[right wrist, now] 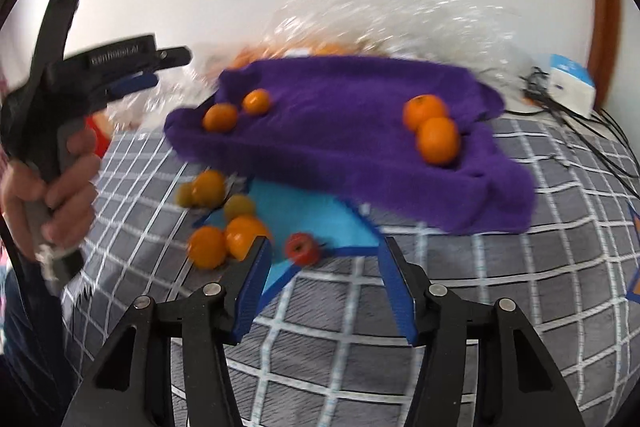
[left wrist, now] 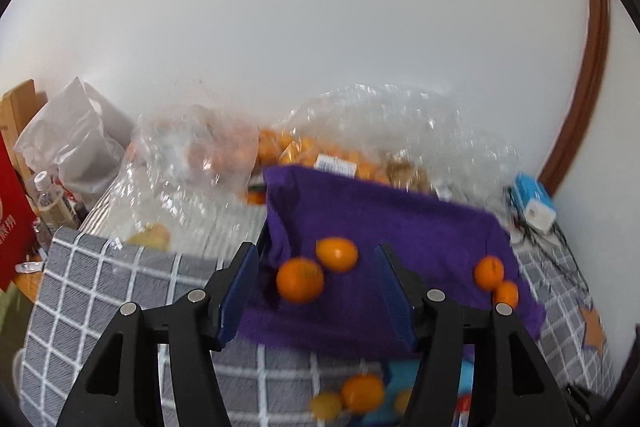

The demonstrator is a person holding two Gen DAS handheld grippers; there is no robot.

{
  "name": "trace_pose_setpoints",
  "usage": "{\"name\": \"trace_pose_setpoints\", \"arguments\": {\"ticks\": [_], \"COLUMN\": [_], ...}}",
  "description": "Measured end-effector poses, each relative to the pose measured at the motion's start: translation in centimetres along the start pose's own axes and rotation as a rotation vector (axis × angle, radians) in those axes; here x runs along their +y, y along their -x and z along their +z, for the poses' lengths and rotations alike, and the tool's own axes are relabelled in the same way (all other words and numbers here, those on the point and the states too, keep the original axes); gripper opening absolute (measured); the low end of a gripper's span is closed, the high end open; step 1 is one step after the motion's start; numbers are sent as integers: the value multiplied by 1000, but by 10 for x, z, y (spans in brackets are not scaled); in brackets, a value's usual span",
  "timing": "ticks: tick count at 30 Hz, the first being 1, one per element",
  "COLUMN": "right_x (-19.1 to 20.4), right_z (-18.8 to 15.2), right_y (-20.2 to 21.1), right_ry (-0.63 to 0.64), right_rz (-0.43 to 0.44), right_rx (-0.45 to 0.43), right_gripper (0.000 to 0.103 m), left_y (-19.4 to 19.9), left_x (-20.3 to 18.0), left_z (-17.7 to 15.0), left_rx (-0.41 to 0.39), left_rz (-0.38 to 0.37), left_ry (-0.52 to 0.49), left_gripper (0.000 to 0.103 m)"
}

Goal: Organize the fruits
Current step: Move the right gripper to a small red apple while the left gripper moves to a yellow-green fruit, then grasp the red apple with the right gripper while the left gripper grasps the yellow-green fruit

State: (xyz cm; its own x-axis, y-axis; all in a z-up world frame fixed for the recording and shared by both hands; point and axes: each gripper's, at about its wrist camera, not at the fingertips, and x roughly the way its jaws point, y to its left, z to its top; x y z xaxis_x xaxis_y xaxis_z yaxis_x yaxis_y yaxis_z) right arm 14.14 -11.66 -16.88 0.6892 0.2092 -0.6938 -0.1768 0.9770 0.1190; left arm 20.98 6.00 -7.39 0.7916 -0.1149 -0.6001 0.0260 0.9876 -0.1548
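A purple cloth (left wrist: 380,223) (right wrist: 340,139) is draped over something on the grey checked bedspread (right wrist: 500,287). Two oranges (left wrist: 300,279) lie at its left and two more oranges (right wrist: 437,140) at its right. Below it, on a blue mat (right wrist: 316,223), lie several oranges (right wrist: 207,247), a yellowish fruit (right wrist: 239,207) and a small red fruit (right wrist: 302,248). My left gripper (left wrist: 316,255) is open, with the left pair of oranges showing beyond its fingers, untouched. A hand holds it at the left of the right wrist view. My right gripper (right wrist: 326,247) is open just short of the red fruit.
Clear plastic bags (left wrist: 400,131), one holding many oranges (left wrist: 304,151), are piled against the white wall behind the cloth. A blue-and-white box (right wrist: 570,87) with black cables lies at the right. A red box (left wrist: 12,219), a bottle (left wrist: 48,195) and a grey bag sit at the left.
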Motion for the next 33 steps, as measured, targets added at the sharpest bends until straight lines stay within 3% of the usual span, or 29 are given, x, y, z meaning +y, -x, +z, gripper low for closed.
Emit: {"name": "trace_pose_setpoints", "arguments": {"ticks": [3,10,13,14,20,23,26,29,31,33], "right_x": [12,24,25,24,0,-19,-33,-43,-46,-47], "right_z": [-4,-6,-6,-6,-11,-14,-16,-17,-17,-17], "right_y": [-13,-38,-40,-38,-17,-4,0,0,-3,-4], "right_ry": [46,120,146,144,92,58,17,-19,-30,-36], "right_rz": [-16,-52,-81,-76,-98,-139,-114,-107,-100,-90], "right_rx": [32,89,66,65,16,-23,-42,-59,-49,-49], "right_gripper": [49,44,28,23,23,23,23,23,23,23], "left_y": [18,27,21,20,2,-12,-23,-28,-26,-24], "left_x": [9,47,52,50,14,-2,-10,-12,-9,-6], "left_z": [-13,-58,-73,-77,-84,-90,-93,-96,-97,-96], "left_rx": [7,126,196,207,253,294,307,273,243,238], "left_rz": [35,46,33,22,-61,-34,-27,-7,-43,-63], "left_ry": [-40,-22,-24,-31,-102,-183,-224,-238,-222,-201], "left_gripper": [58,58,58,58,58,58,57,39,27,22]}}
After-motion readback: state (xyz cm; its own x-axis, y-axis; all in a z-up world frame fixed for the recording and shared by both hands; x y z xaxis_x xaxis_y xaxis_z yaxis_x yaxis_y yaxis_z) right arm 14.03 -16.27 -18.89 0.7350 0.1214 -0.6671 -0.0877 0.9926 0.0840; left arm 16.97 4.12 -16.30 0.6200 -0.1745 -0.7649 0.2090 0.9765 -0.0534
